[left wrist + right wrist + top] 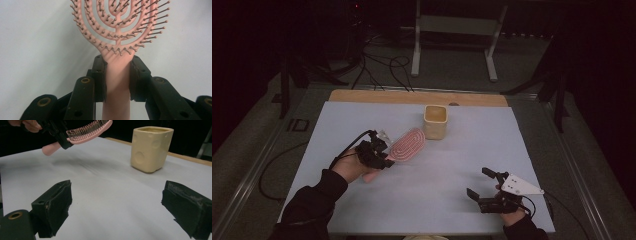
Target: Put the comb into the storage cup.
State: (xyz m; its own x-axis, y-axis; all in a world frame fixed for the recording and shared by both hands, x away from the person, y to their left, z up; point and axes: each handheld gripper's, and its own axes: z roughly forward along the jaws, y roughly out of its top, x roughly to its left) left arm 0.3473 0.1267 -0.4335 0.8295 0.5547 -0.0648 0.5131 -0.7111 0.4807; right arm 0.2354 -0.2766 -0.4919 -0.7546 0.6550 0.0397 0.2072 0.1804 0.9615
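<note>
Overhead, the left gripper [379, 155] held a pink hairbrush [407, 144] near the cream cup [435, 121].
Its own view showed fingers [98, 77] clamping the handle; the right gripper [117, 205] gaped empty above the table [107, 192].

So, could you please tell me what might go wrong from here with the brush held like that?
The left gripper clamps the pink hairbrush on its smooth handle just below the head, so the brush might swivel or slip. The brush is lifted off the table close to the cream cup, so a swing could knock the cup over. The right gripper sits open and apart, too far to steady either.
</note>
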